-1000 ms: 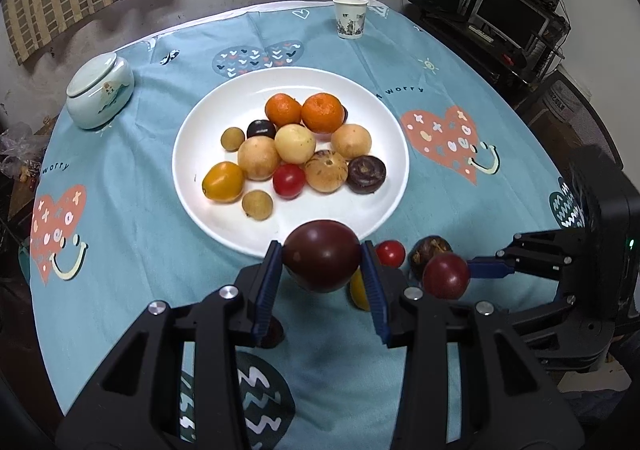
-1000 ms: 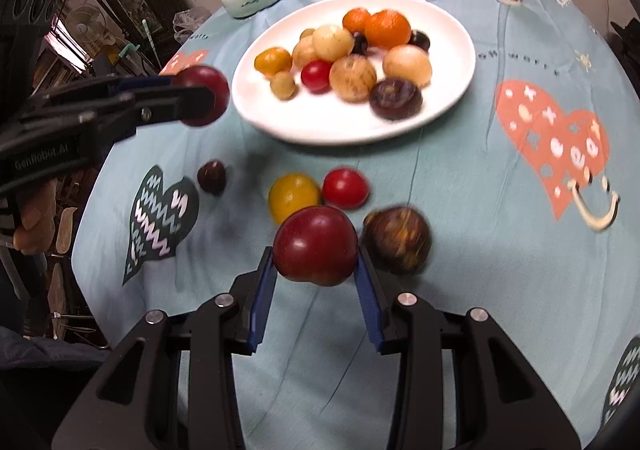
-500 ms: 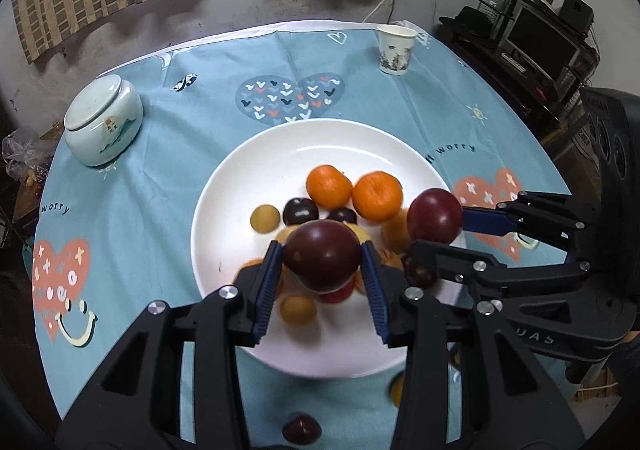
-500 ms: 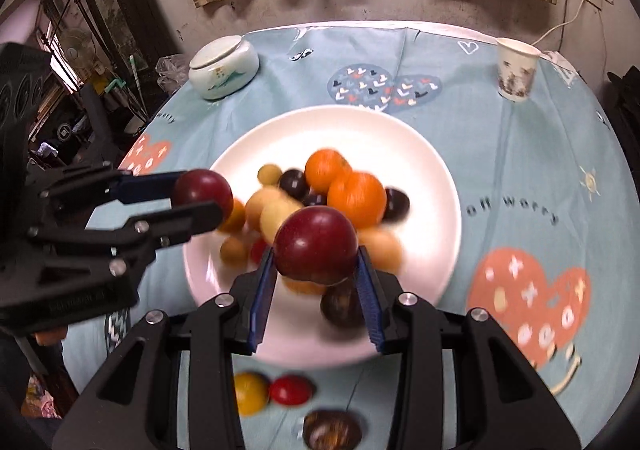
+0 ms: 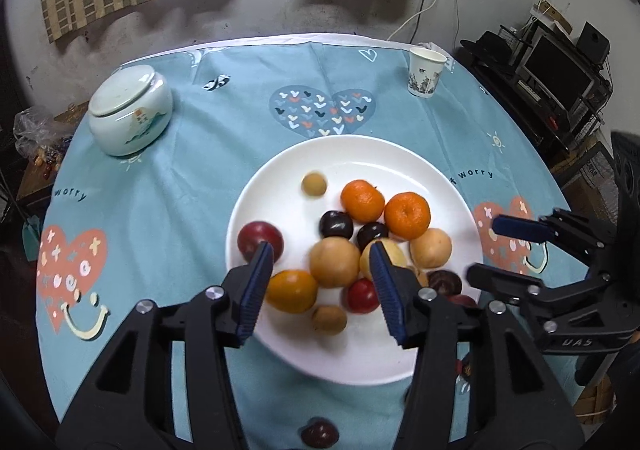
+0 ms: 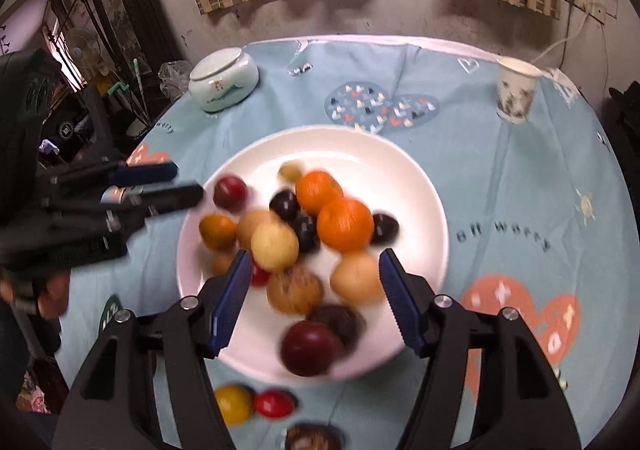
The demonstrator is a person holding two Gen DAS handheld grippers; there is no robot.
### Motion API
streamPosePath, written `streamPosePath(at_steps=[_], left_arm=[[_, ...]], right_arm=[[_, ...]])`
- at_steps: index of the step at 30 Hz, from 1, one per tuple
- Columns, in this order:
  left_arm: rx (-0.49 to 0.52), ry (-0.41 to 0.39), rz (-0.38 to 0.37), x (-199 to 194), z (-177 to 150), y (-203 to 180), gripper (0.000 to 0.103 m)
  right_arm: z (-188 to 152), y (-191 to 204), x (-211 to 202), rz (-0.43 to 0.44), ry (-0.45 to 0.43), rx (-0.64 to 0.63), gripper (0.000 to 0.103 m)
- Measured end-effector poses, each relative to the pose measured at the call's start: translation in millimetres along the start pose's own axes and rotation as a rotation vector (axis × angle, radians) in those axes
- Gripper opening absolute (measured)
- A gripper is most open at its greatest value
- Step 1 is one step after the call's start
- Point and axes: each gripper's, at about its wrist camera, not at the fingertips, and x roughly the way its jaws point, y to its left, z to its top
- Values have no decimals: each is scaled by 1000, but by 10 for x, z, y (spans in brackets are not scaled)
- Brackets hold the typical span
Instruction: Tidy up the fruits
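**Two plums dropped on the plate, strays left on the cloth**

I had both claws over the white plate [image 5: 280,334] in the middle of the worktop. My left claw [image 5: 322,286] had just been opening, and nothing sat between its jaws; a red plum [image 5: 256,236] lay on the plate's left rim. My right claw [image 6: 314,298] had also just been opening and was empty, with a dark red plum [image 6: 308,348] blurred on the plate's near edge. Most fruit was gathered there, the two oranges [image 5: 362,199] included. By my reckoning, the yellow tomato [image 6: 233,404], red tomato [image 6: 274,403] and two dark fruits near the worktop's near edge remained. Both claws pointed steeply downward, side by side.
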Motion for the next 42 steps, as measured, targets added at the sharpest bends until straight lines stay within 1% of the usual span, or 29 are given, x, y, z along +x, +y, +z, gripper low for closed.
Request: streamPosePath(at_steps=[3, 7, 11, 14, 16, 19, 22, 25, 31, 34, 42], left_arm=[[-12, 0, 21, -147, -167, 98, 55], [-5, 23, 43, -292, -452, 129, 56], [-8, 69, 48, -391, -834, 125, 57], [-12, 113, 48, -399, -1079, 90, 57], [-10, 137, 48, -399, -1211, 37, 58], [-5, 158, 41, -417, -1344, -76, 59], [24, 152, 57, -470, -1426, -228, 63], [38, 148, 48, -523, -1479, -341, 64], [45, 138, 58, -620, -1530, -424, 67], [48, 125, 66, -675, -1546, -437, 71], [59, 117, 79, -725, -1581, -458, 73]], right_arm=[[-250, -9, -142, 22, 37, 32, 67], [-708, 17, -305, 42, 85, 86, 67], [-1131, 94, -382, 68, 135, 148, 67], [-1361, 238, -433, 81, 165, 142, 67], [-1446, 328, -444, 89, 178, 130, 67], [-1520, 484, -430, 81, 194, 107, 67], [-1569, 635, -433, 79, 195, 72, 67], [-1585, 735, -454, 87, 194, 52, 67], [-1608, 748, -495, 75, 187, 52, 67], [-1623, 761, -513, 75, 182, 53, 67], [-1662, 785, -538, 75, 177, 55, 67]])
